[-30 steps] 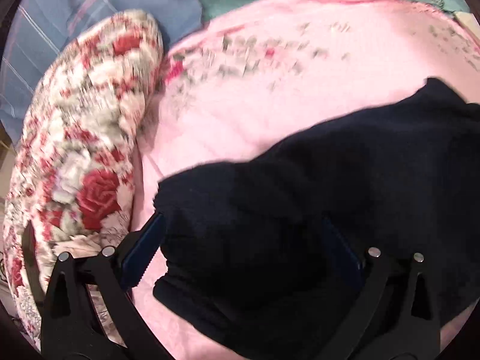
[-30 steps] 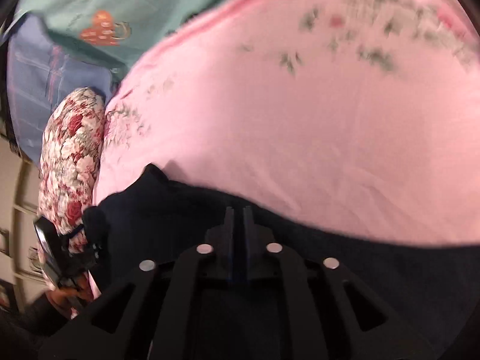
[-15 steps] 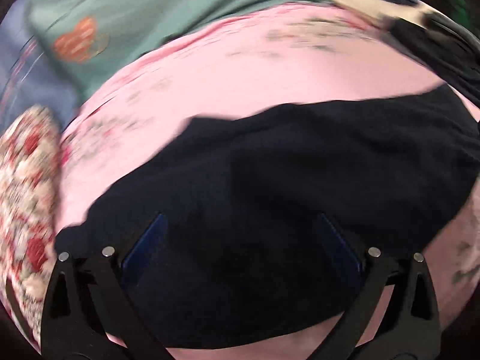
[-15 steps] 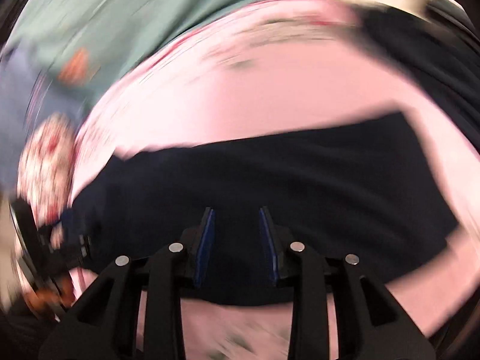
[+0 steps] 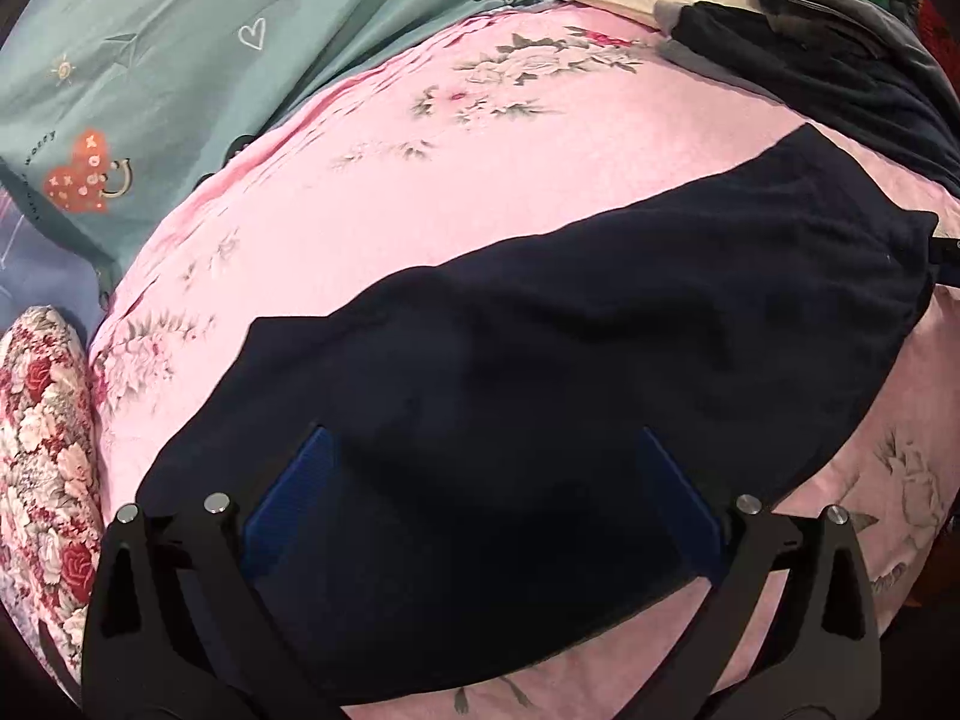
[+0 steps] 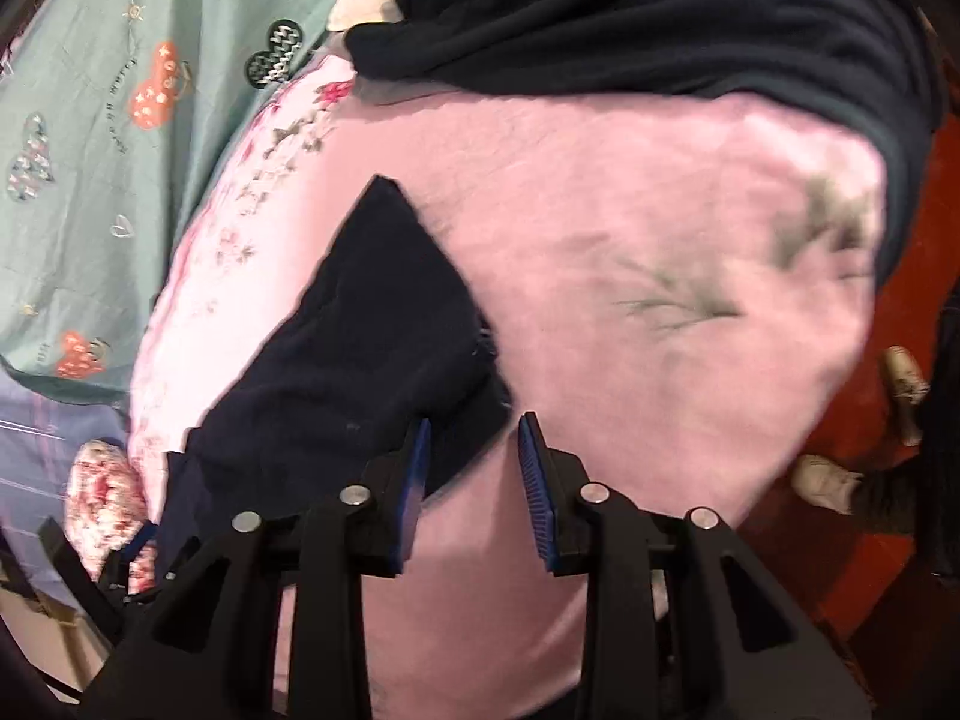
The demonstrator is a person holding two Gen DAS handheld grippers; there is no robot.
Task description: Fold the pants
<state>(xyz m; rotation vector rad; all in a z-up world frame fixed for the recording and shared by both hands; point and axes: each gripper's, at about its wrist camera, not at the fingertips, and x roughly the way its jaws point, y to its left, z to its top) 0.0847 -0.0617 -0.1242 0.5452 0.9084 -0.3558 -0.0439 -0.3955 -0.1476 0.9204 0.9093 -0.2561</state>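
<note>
Two hand-held grippers, both empty. Left hand-held gripper [image 5: 480,498] has its jaws spread wide, blue pads to either side, hovering over the near/left part of the pants [image 5: 540,360], nothing clamped. Right hand-held gripper [image 6: 474,480] is part open w/ a modest gap; its left pad sits at the edge of the pants' right end, the other pad is over bare pink. Contact w/ the cloth can't be told, no fabric pinched.

Pants = dark navy, lying flat as one long band across the pink floral bedspread [image 5: 420,210], running from lower left up to the right. Looks already doubled lengthwise, legs stacked, prob so the next fold goes end to end. Grippers sit at opposite ends of the band, so I'd judge each is set to take a corner.

Outward: rose-print pillow [image 5: 42,450] left of the pants, apart from them. Teal sheet w/ hearts [image 5: 180,60] beyond the bedspread. Pile of other dark clothes [image 5: 810,66] at the far right, near the pants' far end but not touching, as far as I can tell. Right view also shows red floor [image 6: 840,570] past the bed edge.
</note>
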